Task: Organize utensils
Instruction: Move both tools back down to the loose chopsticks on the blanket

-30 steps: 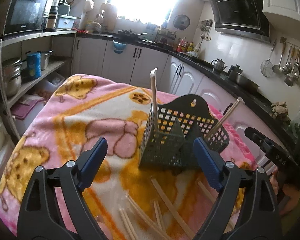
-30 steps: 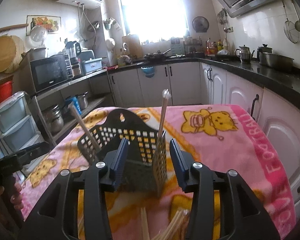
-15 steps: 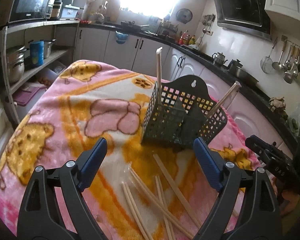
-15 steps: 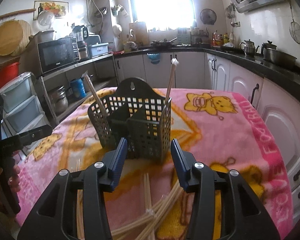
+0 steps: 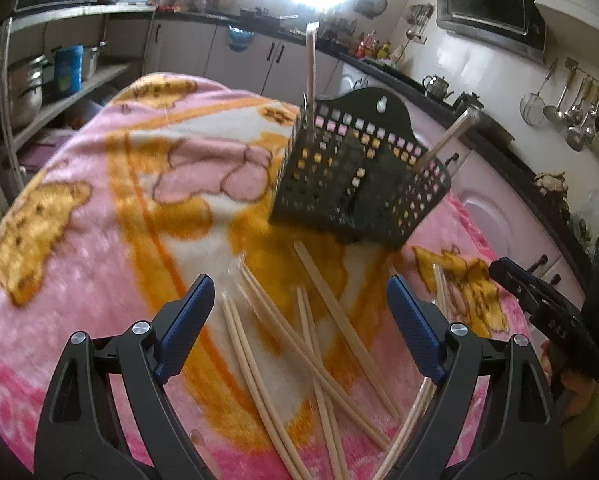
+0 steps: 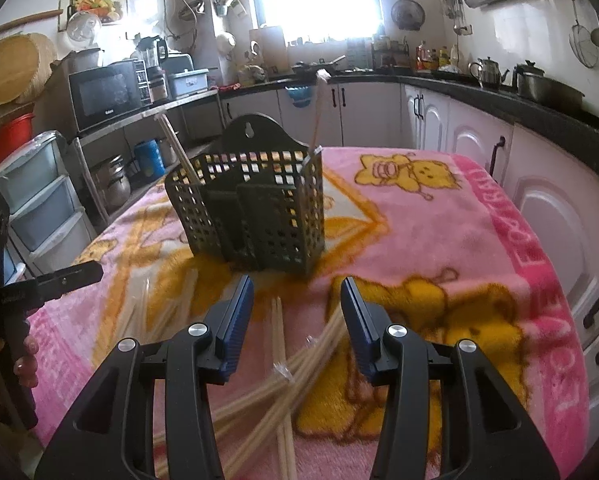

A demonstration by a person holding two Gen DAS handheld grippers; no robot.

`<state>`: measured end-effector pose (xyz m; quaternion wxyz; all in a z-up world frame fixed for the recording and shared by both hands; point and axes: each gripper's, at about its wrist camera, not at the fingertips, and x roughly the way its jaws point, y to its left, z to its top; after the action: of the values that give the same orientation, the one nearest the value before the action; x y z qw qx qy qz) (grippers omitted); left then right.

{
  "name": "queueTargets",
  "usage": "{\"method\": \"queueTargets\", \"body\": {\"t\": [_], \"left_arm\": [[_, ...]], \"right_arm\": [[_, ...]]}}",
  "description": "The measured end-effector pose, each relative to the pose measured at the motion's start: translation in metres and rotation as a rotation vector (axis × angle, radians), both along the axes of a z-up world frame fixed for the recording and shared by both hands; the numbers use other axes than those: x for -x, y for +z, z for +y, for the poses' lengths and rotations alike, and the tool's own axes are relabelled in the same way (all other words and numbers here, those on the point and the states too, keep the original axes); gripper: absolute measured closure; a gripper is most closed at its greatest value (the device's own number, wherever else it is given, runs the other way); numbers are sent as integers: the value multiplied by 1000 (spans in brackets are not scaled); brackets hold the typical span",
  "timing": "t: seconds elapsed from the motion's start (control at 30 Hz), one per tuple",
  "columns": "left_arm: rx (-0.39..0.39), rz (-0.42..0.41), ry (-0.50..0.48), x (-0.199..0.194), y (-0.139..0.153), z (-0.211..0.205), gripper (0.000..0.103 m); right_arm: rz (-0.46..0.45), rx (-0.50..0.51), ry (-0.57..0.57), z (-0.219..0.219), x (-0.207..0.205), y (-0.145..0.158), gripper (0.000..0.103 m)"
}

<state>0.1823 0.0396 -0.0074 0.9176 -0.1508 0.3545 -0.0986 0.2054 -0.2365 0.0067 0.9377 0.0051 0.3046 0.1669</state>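
target: loose chopsticks [image 5: 331,344] lying flat on the blanket-covered counter [image 5: 99,240], just below and ahead of both grippers | long axes mostly run away from them toward the holder [image 5: 359,184] | left gripper [image 5: 299,320] wide open, empty | right gripper [image 6: 297,320] part open, empty | neither clearly nearer

Your left black two-finger gripper with blue pads [image 5: 299,312]: jaws spread wide, nothing between them, angled downward. Your right black two-finger gripper with blue pads [image 6: 297,312]: jaws partly apart, empty, also angled downward. Your left hand's fingers [image 6: 25,356] were wrapped round its handle; your right hand [image 5: 571,384] likewise gripped its own.
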Motion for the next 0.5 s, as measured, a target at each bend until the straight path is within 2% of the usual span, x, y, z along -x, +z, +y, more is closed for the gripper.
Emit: {"method": "queueTargets", "body": {"t": [0.2, 0.27, 0.5], "left_arm": [[7, 59, -16, 3, -19, -7, 27], [12, 79, -24, 2, -24, -10, 34], [29, 137, -33, -7, -38, -16, 47]], "right_arm": [[36, -5, -13, -11, -1, -14, 60], [49, -6, -15, -14, -3, -18, 60], [98, -21, -18, -20, -14, -31, 60]]}}
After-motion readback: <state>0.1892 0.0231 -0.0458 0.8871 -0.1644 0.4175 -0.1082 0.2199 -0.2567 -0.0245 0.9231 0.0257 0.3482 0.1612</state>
